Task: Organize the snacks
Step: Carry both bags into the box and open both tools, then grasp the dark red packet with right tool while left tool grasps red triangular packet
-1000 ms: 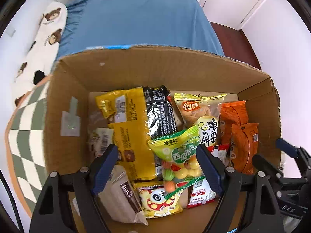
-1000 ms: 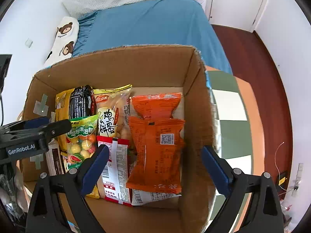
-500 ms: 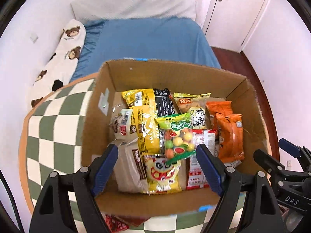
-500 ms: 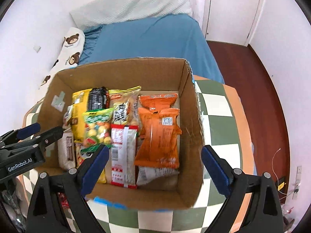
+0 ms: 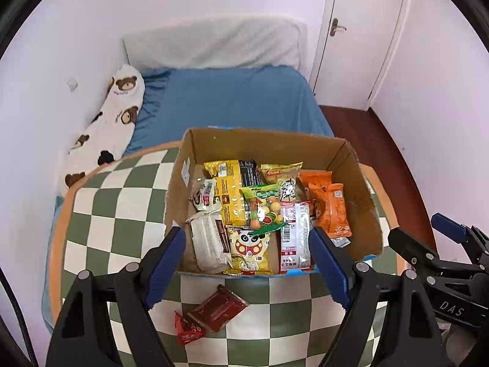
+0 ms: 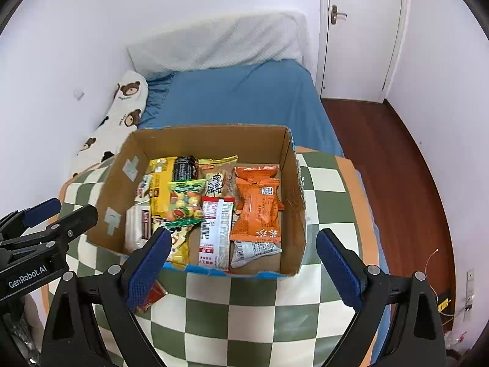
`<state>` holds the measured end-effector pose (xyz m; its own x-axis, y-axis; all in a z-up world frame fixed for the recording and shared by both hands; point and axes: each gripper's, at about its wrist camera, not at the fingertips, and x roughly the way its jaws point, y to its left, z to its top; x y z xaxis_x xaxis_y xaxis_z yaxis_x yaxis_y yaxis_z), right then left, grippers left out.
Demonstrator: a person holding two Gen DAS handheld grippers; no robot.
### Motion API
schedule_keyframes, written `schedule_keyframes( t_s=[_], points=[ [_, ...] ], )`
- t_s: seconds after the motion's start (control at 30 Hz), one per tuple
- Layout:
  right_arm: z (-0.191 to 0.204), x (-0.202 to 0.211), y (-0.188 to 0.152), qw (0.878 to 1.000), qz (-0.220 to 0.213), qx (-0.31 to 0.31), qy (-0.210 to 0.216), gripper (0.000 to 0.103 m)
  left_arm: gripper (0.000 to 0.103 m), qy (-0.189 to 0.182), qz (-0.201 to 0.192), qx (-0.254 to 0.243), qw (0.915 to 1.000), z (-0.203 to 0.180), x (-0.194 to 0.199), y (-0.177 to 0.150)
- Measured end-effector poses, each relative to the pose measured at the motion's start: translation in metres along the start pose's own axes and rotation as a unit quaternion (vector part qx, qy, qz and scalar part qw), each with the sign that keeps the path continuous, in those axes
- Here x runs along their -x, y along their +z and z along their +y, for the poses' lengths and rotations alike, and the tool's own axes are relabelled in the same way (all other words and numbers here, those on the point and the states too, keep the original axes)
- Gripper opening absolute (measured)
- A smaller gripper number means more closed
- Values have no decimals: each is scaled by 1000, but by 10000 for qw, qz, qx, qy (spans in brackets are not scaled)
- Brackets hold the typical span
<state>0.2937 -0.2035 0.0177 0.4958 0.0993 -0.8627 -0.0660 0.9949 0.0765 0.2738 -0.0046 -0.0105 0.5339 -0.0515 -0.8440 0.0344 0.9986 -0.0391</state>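
Observation:
An open cardboard box (image 5: 269, 143) (image 6: 207, 134) stands on the green-and-white checkered table (image 5: 116, 208) (image 6: 324, 195). Several snack packs lie inside it, among them yellow bags (image 5: 227, 192), orange packs (image 5: 331, 208) (image 6: 259, 205) and a green candy bag (image 5: 264, 205). Outside the box, on the near side, lie a dark red packet (image 5: 217, 307) and a small red packet (image 5: 186, 330). My left gripper (image 5: 247, 266) hovers open above the box's near wall with nothing between its fingers. My right gripper (image 6: 241, 269) is open too, empty, over the same near wall.
A bed with a blue sheet (image 5: 232, 101) and a bear-print pillow (image 5: 107, 128) lies behind the table. A white door (image 5: 360, 36) and dark wooden floor (image 6: 391, 153) are to the right. The table's orange rim (image 5: 56, 244) curves along the left.
Both grippers have risen and pulled back from inside the box, so the whole box and table show. The two red packets on the table have come into view.

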Motion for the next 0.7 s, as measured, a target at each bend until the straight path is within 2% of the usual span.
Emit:
schedule_keyframes(
  t_s=[0.3,0.47,0.57,0.6,0.7],
  points=[
    [2,48,-19,9993,-356,-64,44,98,82,86,-356,6,9993,-2,37,-14],
    [-1,50,-28,9987,-342,-272,258,98,82,179,-381,135,9990,4,39,-22],
    [0,43,-36,9978,-215,-384,497,98,83,227,-330,347,9986,18,35,-31],
    [2,37,-42,9968,-118,-424,667,98,90,253,-269,400,9985,24,32,-35],
    [16,14,-57,9954,233,-327,870,98,92,438,86,619,9971,47,14,-56]
  ],
)
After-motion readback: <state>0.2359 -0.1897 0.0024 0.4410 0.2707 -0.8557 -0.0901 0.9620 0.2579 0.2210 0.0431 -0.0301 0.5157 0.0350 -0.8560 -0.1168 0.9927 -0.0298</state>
